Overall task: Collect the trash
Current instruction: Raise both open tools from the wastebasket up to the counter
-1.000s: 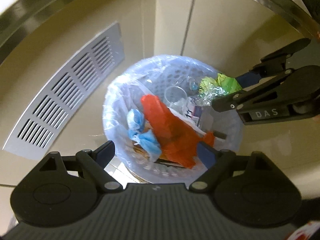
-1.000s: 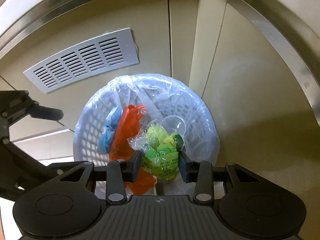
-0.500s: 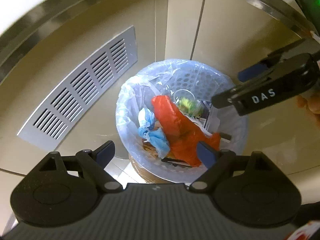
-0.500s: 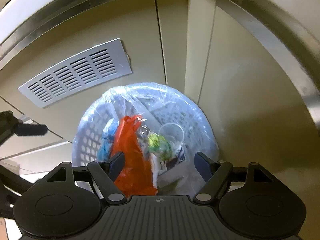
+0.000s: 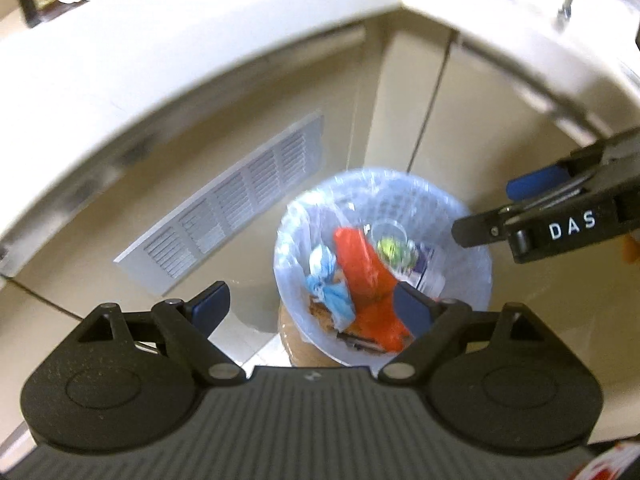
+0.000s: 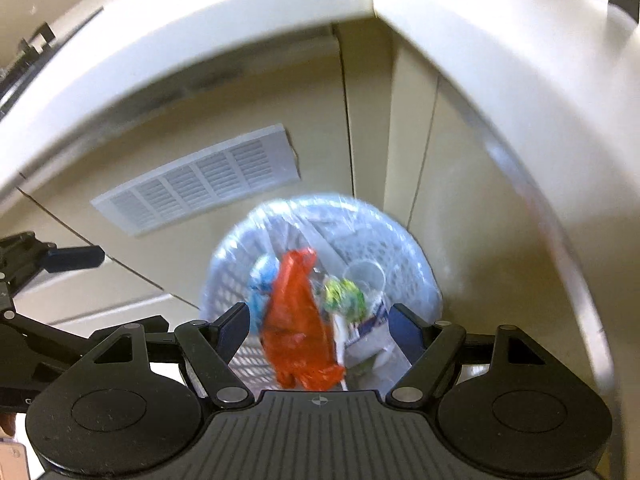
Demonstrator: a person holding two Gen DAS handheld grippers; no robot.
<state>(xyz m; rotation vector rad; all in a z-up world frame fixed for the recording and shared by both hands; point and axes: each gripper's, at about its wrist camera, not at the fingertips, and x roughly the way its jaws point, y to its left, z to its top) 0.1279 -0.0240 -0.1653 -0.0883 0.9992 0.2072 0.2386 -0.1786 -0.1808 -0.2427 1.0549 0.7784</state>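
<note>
Above the bin (image 6: 416, 256), both tools apart.

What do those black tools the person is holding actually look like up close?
Each is matte black plastic: a ribbed central block flanked by two round discs, with angular linkage arms and silver pivot pins. The fingers end in dark blue pads. The right tool, seen side-on from the left one, carries white letters "DAS". No cables or sleeves show.

Bin (image 6: 404, 248) mouth open above; countertop edge (image 6: 240, 12) overhangs.
</note>
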